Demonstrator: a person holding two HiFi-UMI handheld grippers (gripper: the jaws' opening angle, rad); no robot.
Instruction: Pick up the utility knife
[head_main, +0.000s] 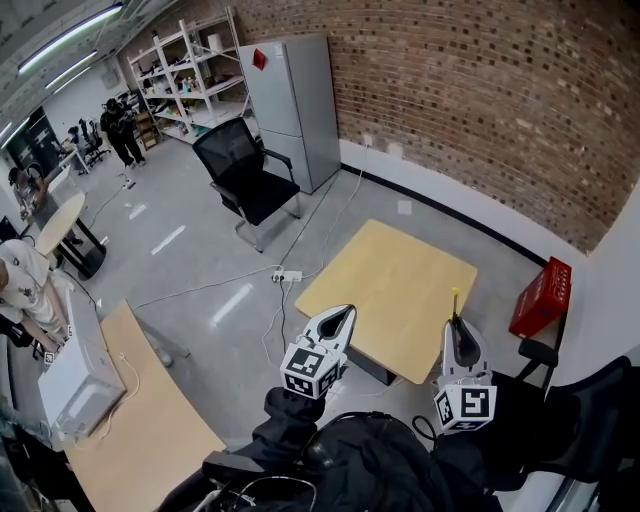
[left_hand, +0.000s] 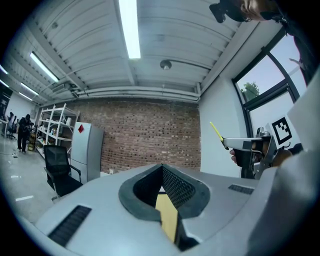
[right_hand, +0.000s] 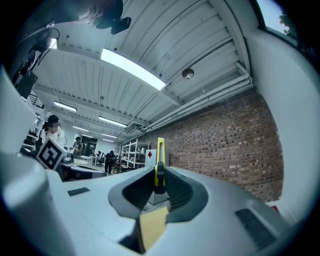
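Lab or workshop-type open office, industrial fit-out: bare brick wall, grey concrete floor, ribbed metal ceiling with strip lights. White open shelving with stock at the far end, tall grey cabinet beside it. Black office chair, square wooden table, long wooden desk, red crate by the wall. Power strip and loose cables on the floor. People standing at the back
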